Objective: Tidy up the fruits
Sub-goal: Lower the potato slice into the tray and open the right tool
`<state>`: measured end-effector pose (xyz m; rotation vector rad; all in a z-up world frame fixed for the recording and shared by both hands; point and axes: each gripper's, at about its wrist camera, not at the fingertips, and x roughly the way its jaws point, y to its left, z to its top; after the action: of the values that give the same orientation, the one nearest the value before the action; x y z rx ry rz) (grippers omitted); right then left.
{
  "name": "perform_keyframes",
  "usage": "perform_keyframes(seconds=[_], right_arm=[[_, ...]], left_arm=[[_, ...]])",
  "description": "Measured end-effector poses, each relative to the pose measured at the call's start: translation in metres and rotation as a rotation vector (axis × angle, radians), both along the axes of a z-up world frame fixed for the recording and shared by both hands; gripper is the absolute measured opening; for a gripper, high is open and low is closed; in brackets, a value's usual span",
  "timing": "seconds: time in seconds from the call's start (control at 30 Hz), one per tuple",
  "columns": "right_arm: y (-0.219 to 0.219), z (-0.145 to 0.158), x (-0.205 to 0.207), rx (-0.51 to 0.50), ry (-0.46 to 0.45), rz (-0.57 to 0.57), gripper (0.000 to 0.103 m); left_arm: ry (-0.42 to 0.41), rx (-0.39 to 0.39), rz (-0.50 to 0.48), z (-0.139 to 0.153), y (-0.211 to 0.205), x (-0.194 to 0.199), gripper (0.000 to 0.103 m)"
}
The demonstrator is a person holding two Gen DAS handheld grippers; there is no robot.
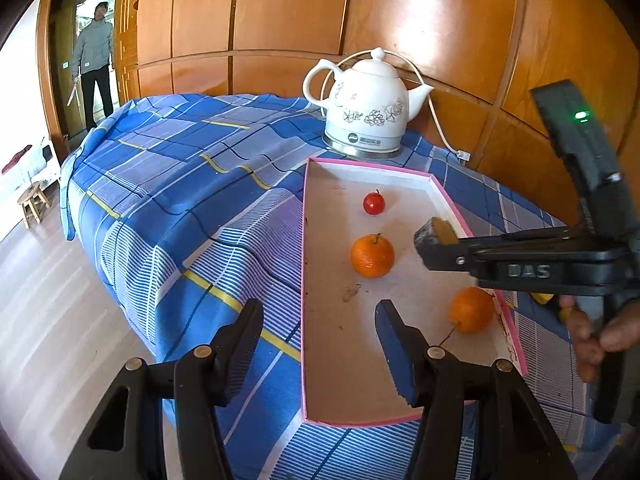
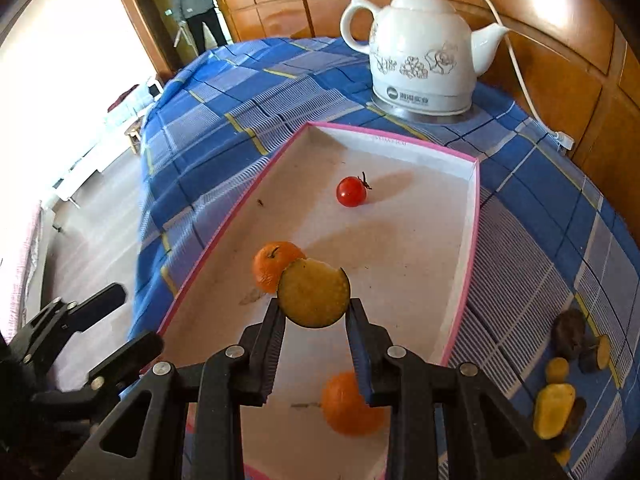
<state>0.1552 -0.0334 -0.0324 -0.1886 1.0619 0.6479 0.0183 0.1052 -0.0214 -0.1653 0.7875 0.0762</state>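
the fruit slice (image 2: 314,294), a dark-skinned round with yellow flesh, sits clamped between the right gripper (image 2: 316,312) pads, above the pink-rimmed tray (image 2: 472,240); its cut face turns toward the right wrist camera, its flat axis crosswise. the left gripper (image 1: 320,320) hangs half open and empty. only the right wrist view shows more cut pieces (image 2: 556,408) on the cloth; the left view shows the slice edge-on.
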Motion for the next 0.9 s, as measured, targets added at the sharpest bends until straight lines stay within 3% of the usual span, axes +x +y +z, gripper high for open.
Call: perform_keyframes(seconds=[0.2, 0.43, 0.9], right_arm=[[0.003, -0.012, 0.003, 0.004, 0.022, -0.016, 0.036], [-0.005, -0.003, -0.003, 0.036, 0.003, -0.043, 0.040], [-0.074, 0.026, -0.034, 0.044, -0.103, -0.138, 0.042]], left_arm=[[0.007, -0.001, 0.006, -0.002, 0.002, 0.000, 0.059], [0.011, 0.003, 0.000, -0.003, 0.000, 0.000, 0.059], [-0.011, 0.018, -0.044, 0.006, -0.017, -0.003, 0.060]])
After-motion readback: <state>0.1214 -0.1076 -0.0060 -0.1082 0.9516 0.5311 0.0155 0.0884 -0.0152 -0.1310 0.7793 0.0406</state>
